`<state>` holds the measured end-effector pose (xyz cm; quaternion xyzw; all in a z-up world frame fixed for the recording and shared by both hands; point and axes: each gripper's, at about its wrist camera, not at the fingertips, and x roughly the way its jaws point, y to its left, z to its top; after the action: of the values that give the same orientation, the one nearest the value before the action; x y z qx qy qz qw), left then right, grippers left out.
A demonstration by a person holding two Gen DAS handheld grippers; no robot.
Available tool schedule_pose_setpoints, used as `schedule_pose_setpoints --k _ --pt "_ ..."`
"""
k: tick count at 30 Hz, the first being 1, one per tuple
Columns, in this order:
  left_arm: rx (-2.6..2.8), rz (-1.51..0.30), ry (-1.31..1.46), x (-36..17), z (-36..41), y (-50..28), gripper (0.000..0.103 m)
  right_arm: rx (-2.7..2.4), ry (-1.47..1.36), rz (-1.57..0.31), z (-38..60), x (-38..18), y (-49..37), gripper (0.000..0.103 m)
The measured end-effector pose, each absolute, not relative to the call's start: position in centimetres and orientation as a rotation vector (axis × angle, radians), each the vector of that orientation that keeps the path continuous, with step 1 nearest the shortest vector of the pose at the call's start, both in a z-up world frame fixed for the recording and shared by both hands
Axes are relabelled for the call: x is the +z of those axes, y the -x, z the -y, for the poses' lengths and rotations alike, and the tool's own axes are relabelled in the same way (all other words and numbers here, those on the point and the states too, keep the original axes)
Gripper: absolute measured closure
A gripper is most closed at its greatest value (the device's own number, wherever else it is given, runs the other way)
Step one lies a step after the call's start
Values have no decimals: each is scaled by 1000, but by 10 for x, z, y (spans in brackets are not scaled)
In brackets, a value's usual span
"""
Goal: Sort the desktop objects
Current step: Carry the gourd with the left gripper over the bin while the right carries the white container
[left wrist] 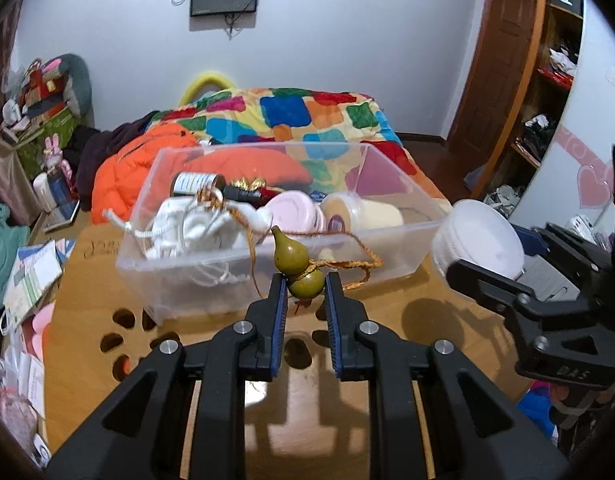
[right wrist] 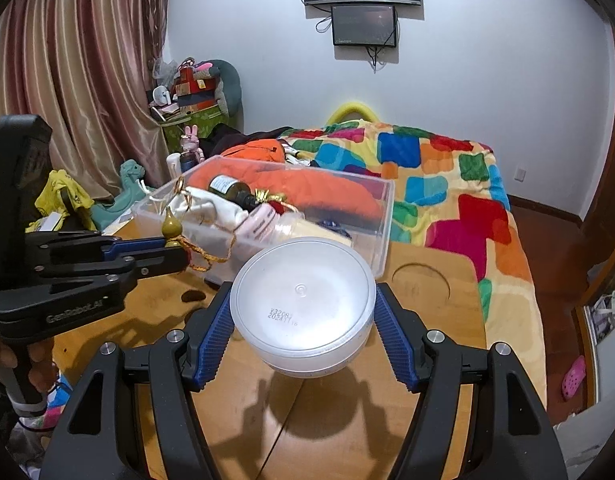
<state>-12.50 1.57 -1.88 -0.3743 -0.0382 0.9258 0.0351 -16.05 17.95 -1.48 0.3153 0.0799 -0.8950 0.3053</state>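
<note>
- Your left tool (left wrist: 305, 294) has its blue pads narrowed onto the lower bulb of a small green gourd charm (left wrist: 298, 266); the upper bulb pokes up free above the pads, and in the left view it sits against the front wall of the clear bin (left wrist: 387, 236).
- The gourd looks hard, smooth and light, so I'd judge it slippery: the waist between the two bulbs is the safer place to pinch, where it can't squirt out.
- Its braided gold cord (left wrist: 347, 266) loops out to the right and also runs up over the bin's rim, near the white cloth bundle (left wrist: 195, 228); it is limp and may snag.
- Your right tool (right wrist: 303, 320) is spread wide and clamped across a round white plastic tub (right wrist: 303, 304), pads on opposite sides of its wall, printed base turned toward the camera, lifted clear of the tabletop (right wrist: 347, 420) with its shadow below.
- The tub looks light but thin-walled and slick; squeeze gently, or the sides could flex and pop out.
- Beyond both tools, the bin already holds a dark bottle (right wrist: 231, 190), a pink jar (left wrist: 295, 212) and a cream-coloured roll (left wrist: 363, 212).
- Free room shows at the bin's right end, which seems the likeliest spot for the tub.
</note>
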Motion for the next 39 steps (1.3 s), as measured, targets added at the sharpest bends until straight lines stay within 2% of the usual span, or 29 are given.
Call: schedule_pose_setpoints --k 16,39 --pt "2847 78 1088 8 8 159 85 -2388 -798 -277 -150 5 198 39" --pt "2804 36 1148 -12 19 230 85 -2372 -873 -300 -116 -16 273 39"
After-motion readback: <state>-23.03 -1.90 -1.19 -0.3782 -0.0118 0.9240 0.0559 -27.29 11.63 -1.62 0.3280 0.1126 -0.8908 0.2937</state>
